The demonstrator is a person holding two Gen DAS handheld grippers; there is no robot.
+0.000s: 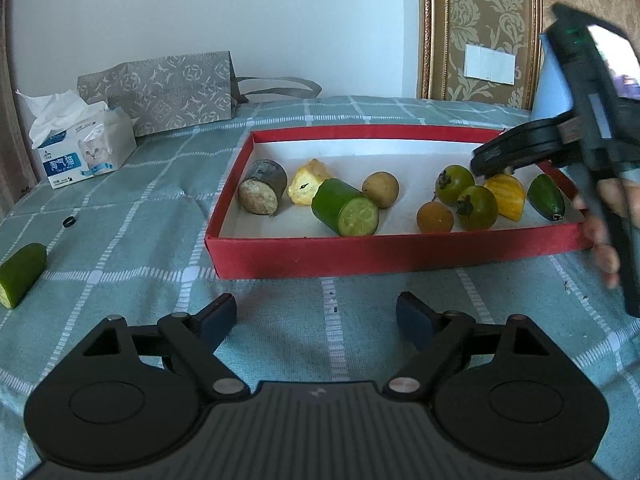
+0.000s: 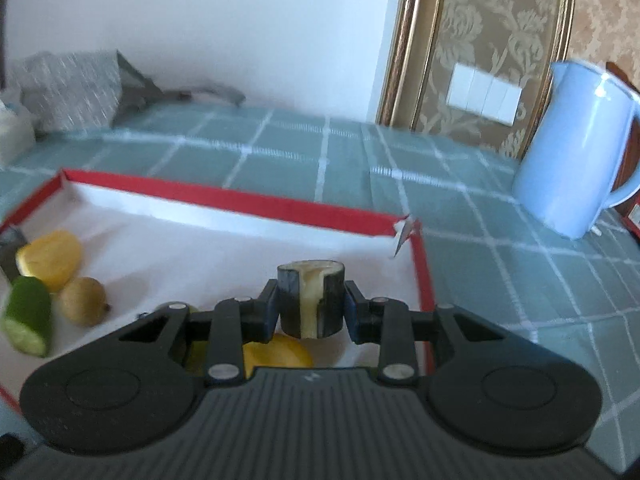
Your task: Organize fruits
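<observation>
Banana chunk [image 2: 311, 303] – pinched in rt gripper [image 2: 311, 312], over box [image 2: 424, 280].

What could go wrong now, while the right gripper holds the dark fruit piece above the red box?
The right gripper pinches the dark fruit piece only at its sides, so it may slip and fall. Below it lies a yellow fruit, which a drop could hit. The torn corner of the red box could catch the fingers.

right tool [image 2: 311, 309] clamps dark fruit chunk [image 2: 311, 300] | above red box [image 2: 424, 280] | blue jug [image 2: 576, 152] right
</observation>
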